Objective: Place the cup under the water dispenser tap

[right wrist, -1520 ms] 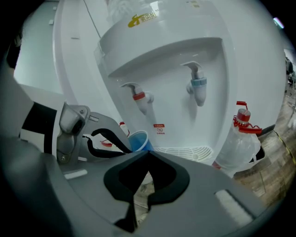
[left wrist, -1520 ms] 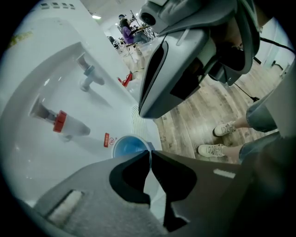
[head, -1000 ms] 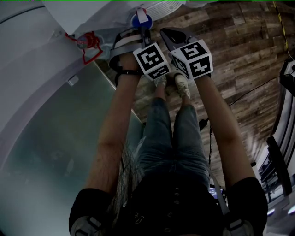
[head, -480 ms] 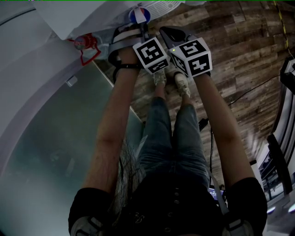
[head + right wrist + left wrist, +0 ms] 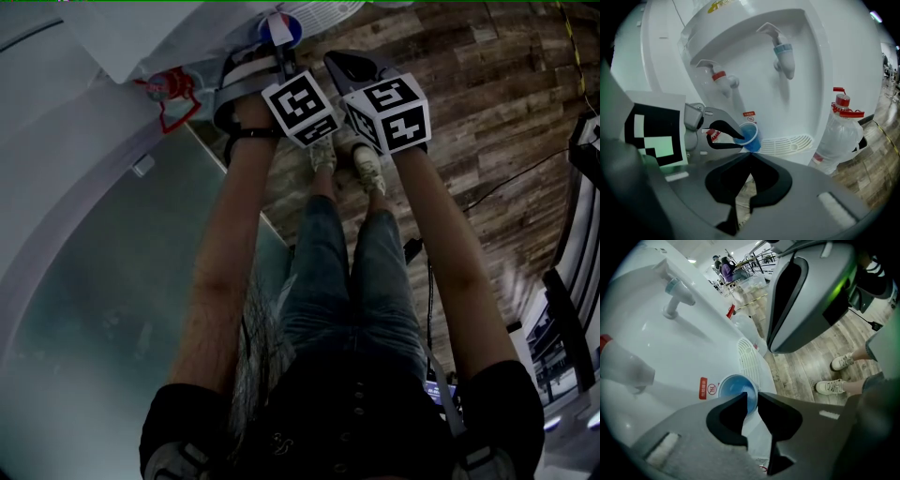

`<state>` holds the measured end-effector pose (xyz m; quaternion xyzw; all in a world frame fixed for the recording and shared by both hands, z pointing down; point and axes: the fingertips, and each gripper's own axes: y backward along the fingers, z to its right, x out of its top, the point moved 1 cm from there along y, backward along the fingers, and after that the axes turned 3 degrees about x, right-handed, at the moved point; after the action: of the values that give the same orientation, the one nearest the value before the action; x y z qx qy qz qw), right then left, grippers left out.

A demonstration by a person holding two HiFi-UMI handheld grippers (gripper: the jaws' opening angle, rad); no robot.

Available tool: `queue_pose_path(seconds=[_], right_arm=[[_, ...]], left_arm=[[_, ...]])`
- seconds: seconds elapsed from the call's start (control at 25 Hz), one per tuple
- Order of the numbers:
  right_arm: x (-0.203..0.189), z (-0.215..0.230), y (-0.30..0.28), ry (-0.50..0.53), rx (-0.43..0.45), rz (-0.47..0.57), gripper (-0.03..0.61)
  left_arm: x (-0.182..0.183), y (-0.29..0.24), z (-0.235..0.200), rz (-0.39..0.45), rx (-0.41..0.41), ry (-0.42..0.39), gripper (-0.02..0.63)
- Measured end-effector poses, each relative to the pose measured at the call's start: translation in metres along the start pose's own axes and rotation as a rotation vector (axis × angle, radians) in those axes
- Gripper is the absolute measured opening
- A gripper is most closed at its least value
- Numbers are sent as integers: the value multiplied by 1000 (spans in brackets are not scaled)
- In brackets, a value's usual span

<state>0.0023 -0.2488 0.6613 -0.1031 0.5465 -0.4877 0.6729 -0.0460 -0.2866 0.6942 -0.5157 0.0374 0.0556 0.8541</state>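
Mid-frame, the drip tray (image 5: 790, 143) lies open under the blue tap (image 5: 783, 55); the cup (image 5: 751, 136) blocks its left end, and a bottle (image 5: 836, 136) stands just right.

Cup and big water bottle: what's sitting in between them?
The white drip grille sits between the blue cup and the bottle; the right gripper view shows it.

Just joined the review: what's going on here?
A person with two handheld grippers is at a water dispenser. A blue cup sits by the drip grille, below the red tap. The left gripper has just been opening its jaws, the cup's rim between them, unpinched. The right gripper hovers nearby, shut and empty.
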Motion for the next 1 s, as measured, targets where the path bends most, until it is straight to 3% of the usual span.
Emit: queue_pose_path(seconds=[0.64,1.0], right_arm=[[1,-10,11,14,6,4,0],[11,-28,27,68,15,11,0]], left_arm=[[-3,13,-6,22,75,54,163],[-5,56,-7,77,122,172,161]])
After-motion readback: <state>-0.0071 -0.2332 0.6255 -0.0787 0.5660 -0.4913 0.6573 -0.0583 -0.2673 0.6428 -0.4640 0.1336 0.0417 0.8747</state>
